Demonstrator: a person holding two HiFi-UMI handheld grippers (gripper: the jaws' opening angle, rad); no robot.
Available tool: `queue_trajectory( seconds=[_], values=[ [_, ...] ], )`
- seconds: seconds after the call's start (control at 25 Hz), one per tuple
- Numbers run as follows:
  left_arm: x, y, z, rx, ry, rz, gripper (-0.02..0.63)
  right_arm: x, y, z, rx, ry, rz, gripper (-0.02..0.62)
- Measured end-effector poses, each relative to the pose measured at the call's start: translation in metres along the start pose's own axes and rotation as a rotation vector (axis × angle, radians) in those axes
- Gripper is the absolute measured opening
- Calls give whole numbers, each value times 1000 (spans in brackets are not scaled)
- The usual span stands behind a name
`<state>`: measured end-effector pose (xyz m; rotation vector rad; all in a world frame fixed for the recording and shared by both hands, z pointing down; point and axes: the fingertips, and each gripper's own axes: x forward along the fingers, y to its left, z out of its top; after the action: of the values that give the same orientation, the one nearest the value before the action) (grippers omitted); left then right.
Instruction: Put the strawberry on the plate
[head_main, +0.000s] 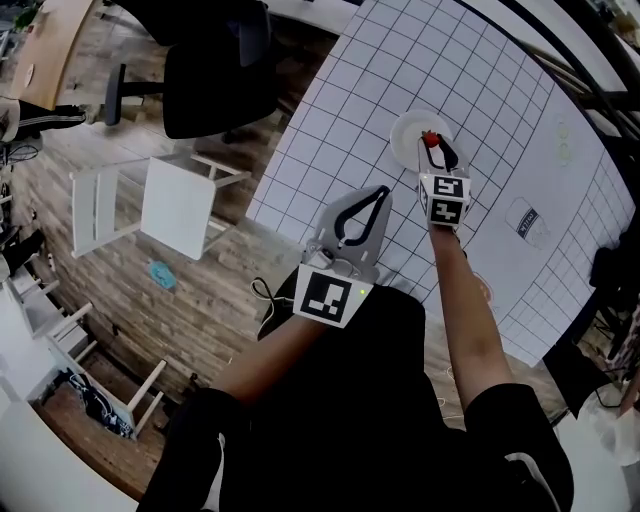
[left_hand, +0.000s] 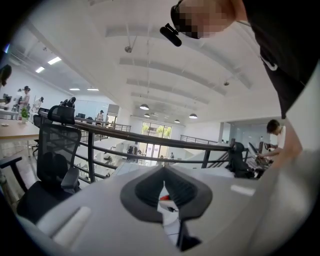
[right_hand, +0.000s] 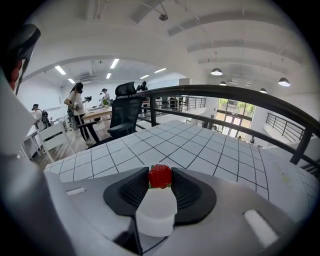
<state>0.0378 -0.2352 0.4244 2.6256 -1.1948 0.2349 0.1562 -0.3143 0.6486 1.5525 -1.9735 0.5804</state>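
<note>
Item one — bench (head_main: 500, 90): white top ruled with a dark grid, its near corner by the left tongs.
Item two — plate (head_main: 407, 131): small, white, round; set toward the middle of the bench, well clear of every edge.
Item three — strawberry (right_hand: 160, 176): red, with green at its base; pinched between the pads of the right tongs (head_main: 437, 148) and held over the plate's near rim; whether it touched the plate could not be told.
Item four — left tongs (head_main: 383, 192): tips pressed together with nothing in them; held above the bench's near edge, well apart from the plate.
Item five — floor (head_main: 120, 290): wood planks, carrying a white chair (head_main: 175, 205) and a black office chair (head_main: 215, 85) off the bench's left edge.
</note>
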Motion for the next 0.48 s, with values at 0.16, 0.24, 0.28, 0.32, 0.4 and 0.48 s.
queue_trajectory(
  seconds=[0.16,0.24,0.28,0.32,0.4,0.48],
  values=[
    [-1,10,-4,-24,0,33,9,15,1,-12,-13,40,12,139],
    [-3,13,-6,-29,-2,52,9,19,3,-19,-21,56,16,139],
    [-5,14,-8,-35,2,57,9,21,4,-23,-26,66,18,140],
    [-6,14,-10,-43,9,59,9,22,5,-26,-32,76,17,140],
    [-7,11,-12,-48,22,55,9,23,3,-29,-47,91,4,140],
    [-8,9,-13,-46,28,51,9,25,1,-29,-60,100,-10,140]
  ],
)
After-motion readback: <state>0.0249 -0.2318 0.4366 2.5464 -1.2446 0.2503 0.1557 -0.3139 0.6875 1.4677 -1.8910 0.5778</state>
